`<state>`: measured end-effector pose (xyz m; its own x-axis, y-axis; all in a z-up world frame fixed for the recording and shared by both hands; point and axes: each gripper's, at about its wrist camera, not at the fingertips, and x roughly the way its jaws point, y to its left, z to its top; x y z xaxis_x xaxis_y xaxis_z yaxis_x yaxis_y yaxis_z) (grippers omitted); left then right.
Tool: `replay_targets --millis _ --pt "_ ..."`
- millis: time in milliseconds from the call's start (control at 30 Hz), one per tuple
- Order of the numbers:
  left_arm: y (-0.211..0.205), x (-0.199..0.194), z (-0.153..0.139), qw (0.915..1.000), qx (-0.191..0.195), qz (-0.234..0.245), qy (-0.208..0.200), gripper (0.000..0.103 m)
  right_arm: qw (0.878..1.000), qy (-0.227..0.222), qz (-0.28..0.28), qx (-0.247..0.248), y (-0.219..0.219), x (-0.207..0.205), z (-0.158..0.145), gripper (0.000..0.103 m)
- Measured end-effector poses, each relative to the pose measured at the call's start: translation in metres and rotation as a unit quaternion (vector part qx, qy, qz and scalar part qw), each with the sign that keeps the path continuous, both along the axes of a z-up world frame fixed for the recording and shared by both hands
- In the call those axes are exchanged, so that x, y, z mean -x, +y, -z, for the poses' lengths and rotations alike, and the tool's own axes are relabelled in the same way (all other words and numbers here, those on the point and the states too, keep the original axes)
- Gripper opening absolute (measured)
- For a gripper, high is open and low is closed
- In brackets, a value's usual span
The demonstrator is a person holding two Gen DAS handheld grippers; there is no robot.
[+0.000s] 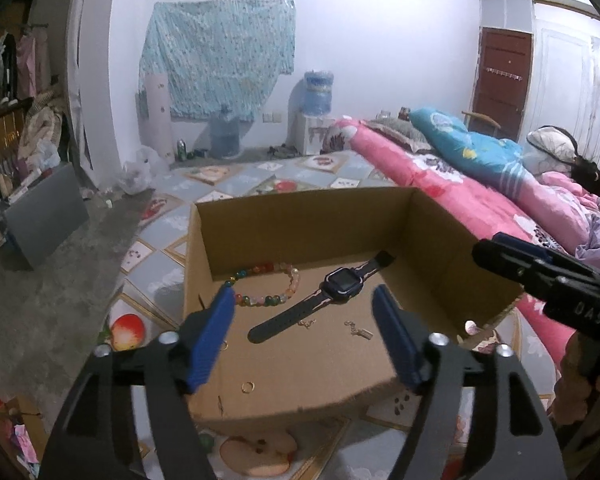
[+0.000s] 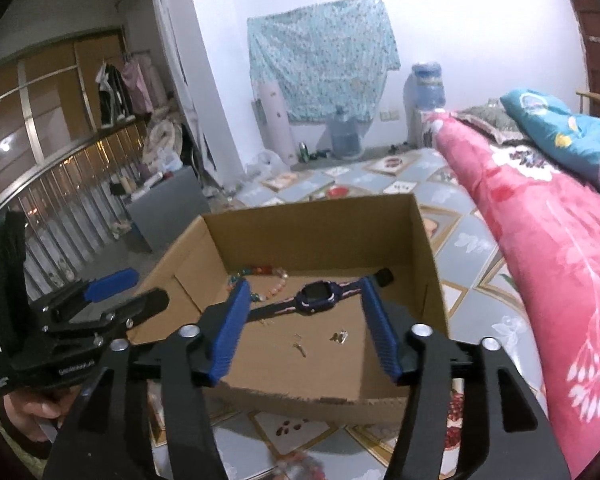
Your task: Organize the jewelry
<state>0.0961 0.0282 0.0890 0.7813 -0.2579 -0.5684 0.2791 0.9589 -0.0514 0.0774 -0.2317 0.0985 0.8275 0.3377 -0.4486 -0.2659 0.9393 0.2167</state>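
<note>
Both the left gripper (image 1: 304,304) and right gripper (image 2: 304,292) gape empty; watch (image 1: 332,284) lies beyond, apparently untouched.

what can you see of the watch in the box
The watch is a smartwatch with a dark, squarish blue-black case, a blank screen and a dark strap edged in pink, likely rubbery. It lies unbuckled and stretched out flat, screen up, on the floor of the cardboard box, beside the bead bracelet. Neither gripper touches it.
</note>
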Motion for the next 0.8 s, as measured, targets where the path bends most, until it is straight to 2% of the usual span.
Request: replay_targets --millis 133,300,500,700,800 --pt "0.004 0.024 -0.008 0.9999 0.006 0.0 -0.015 0.084 0.999 -0.022 0.021 -0.012 -0.016 0.021 -0.011 0.079" --pt "0.006 0.051 -0.01 0.9998 0.009 0.003 -0.02 0.094 0.996 -0.029 0.08 -0.011 -0.054 0.047 -0.019 0.089" --pt "0.006 0.078 0.005 1.0 -0.001 0.003 -0.008 0.097 0.988 0.03 0.148 0.037 -0.087 0.065 0.002 0.095" --pt "0.006 0.082 0.03 0.9993 -0.005 -0.014 0.035 0.097 0.98 0.096 0.152 0.083 -0.079 0.075 0.044 0.095" --pt "0.001 0.081 0.043 0.998 -0.02 -0.023 0.054 0.097 0.973 0.128 0.158 0.109 -0.069 0.077 0.065 0.095"
